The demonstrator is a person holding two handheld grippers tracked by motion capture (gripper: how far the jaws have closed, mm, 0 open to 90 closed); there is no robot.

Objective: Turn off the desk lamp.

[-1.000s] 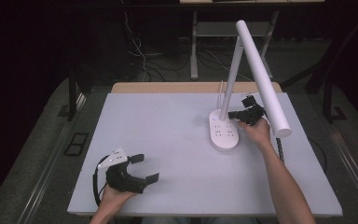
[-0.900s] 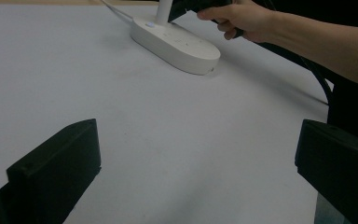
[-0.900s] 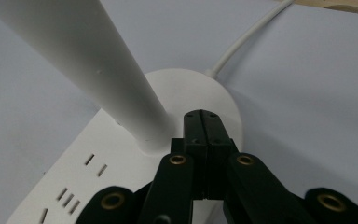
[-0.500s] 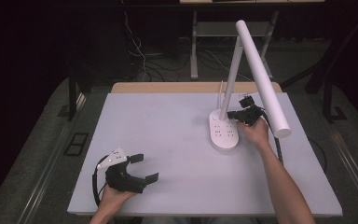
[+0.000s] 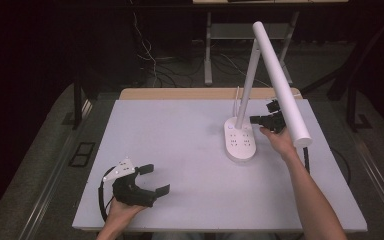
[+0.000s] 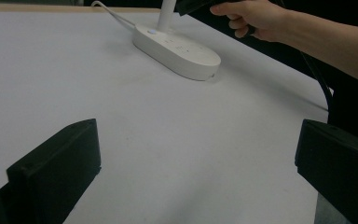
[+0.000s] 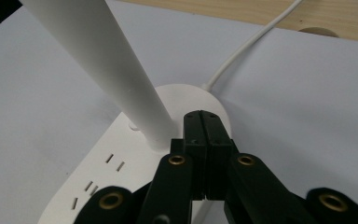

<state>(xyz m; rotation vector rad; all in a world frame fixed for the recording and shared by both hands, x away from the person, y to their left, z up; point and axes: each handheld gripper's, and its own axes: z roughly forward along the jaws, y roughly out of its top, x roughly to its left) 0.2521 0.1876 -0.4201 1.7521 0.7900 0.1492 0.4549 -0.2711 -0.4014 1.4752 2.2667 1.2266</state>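
Note:
A white desk lamp stands at the table's right, its oval base [image 5: 240, 141] carrying socket slots and its pole [image 5: 246, 82] rising to a long tube head [image 5: 281, 81]. My right gripper [image 5: 254, 119] is shut and empty, its jaws pressed together just above the base [image 7: 102, 177] beside the pole's foot [image 7: 107, 65]. My left gripper [image 5: 155, 180] rests open near the front left edge, holding nothing. In the left gripper view the lamp base [image 6: 177, 46] lies ahead beyond the wide-apart jaws, with the person's other hand [image 6: 256, 18] beside it.
The lamp's white cord [image 7: 256, 42] runs from the base back over the table's wooden rear strip [image 5: 180, 93]. The white tabletop [image 5: 180, 140] spreads between the two grippers. A dark floor with cables and a stand lies behind the table.
My right gripper has edged slightly left toward the lamp pole over the base. The left gripper has stayed put.

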